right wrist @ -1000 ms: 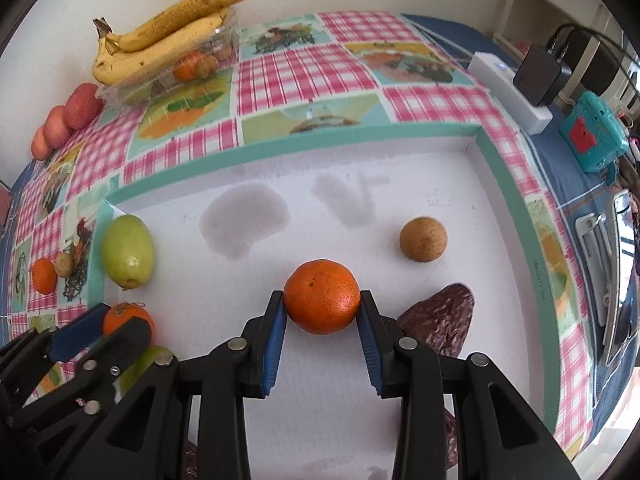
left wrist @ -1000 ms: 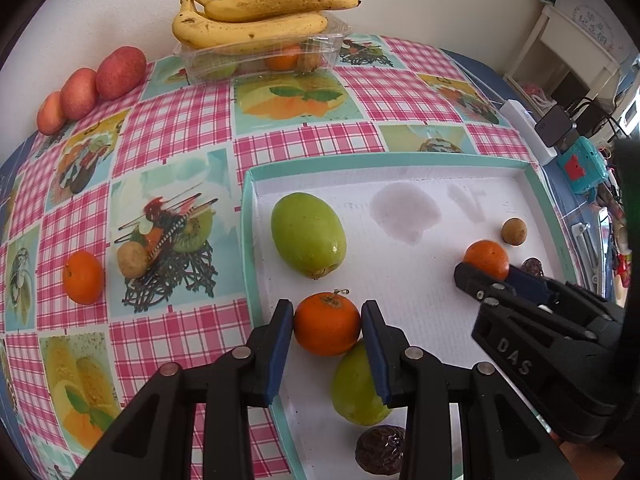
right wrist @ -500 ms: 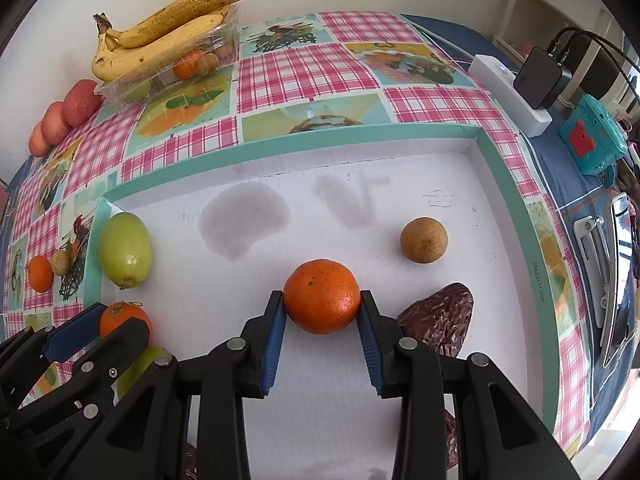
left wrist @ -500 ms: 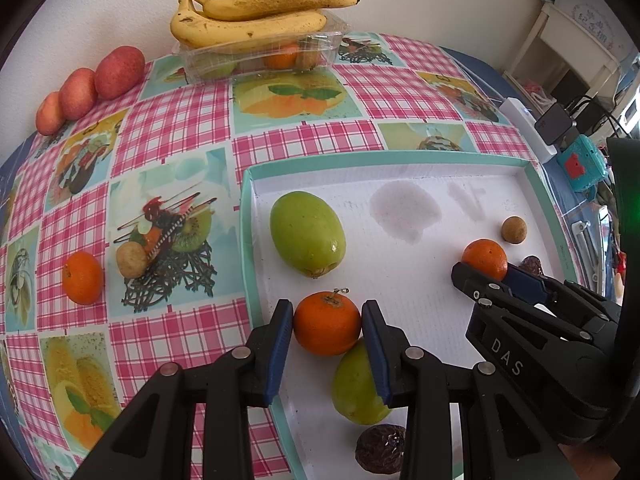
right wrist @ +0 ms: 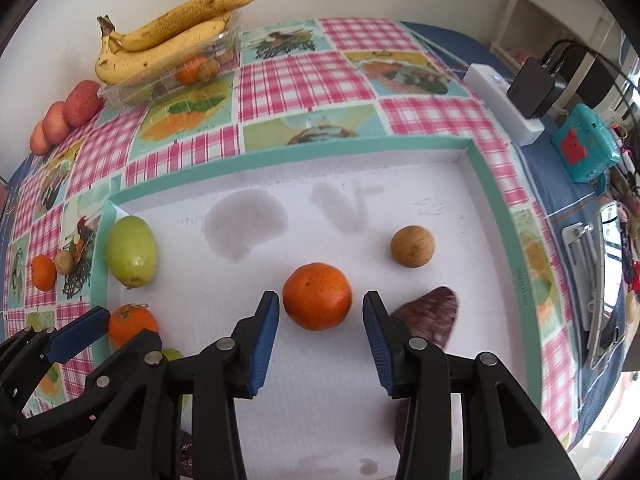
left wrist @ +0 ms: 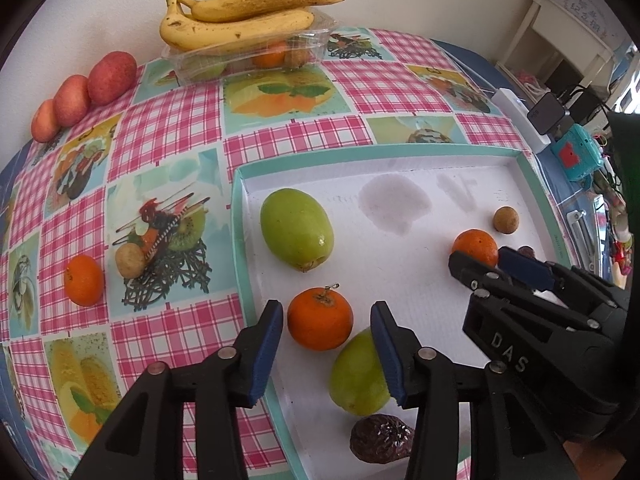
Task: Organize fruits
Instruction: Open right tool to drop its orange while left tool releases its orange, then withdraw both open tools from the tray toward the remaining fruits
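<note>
Left wrist, round dimpled orange (left wrist: 320, 319), smooth tray (left wrist: 416, 280)

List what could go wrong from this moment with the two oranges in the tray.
1. Both grippers are open, and each orange sits free between the fingers. The left gripper flanks a stemmed orange that seems to touch a green fruit; pulling away carelessly may nudge either one.
2. The right gripper has a dark wrinkled fruit beside its right finger, which could get bumped.
3. The right orange may roll across the smooth tray.
</note>
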`<state>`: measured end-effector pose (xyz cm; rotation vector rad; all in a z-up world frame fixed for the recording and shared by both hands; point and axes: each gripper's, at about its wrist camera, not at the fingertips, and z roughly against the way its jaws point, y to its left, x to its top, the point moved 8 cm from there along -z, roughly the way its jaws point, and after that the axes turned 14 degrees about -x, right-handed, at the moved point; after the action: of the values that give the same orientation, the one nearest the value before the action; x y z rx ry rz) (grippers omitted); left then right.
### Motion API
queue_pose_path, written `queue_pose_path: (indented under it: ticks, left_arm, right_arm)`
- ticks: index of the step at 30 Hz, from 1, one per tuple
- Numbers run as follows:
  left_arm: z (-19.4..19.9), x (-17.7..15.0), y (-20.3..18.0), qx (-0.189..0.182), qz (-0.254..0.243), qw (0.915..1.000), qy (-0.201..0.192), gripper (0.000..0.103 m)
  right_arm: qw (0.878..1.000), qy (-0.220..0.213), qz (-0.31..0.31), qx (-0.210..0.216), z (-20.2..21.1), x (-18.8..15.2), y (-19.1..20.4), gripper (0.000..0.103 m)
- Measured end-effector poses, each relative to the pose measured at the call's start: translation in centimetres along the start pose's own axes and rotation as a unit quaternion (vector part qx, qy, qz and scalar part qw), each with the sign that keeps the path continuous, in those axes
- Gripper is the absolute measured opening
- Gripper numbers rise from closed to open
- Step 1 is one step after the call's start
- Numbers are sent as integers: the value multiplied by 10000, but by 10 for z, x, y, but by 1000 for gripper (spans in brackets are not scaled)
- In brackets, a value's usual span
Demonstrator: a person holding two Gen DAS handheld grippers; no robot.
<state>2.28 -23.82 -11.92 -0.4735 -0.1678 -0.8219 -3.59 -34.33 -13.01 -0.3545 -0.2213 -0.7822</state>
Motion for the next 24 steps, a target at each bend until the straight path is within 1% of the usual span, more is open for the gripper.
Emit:
queue_pose_path:
  ticks: [7, 13, 15, 19, 24]
  left_arm:
    - [17, 4, -5, 57, -116, 9999, -114, 54]
    - [38, 7, 9, 192, 56, 9994, -266, 55]
    - [47, 8, 20, 243, 212, 9988, -357, 58]
    - [68, 8, 49, 384, 598, 9960, -546, 59]
    - [97, 3, 95, 769, 1188, 9867, -802, 61]
  right_arm:
    - [9997, -242, -78, -28, 24, 7, -8, 45]
    - [9990, -399, -183, -32, 41, 12, -16, 45]
    - [9988, -433, -224, -24, 44, 12, -18, 45]
    - [9988, -418, -245, -9, 44, 11, -19, 45]
    - [9989, -420, -217, 8, 46, 10, -17, 45]
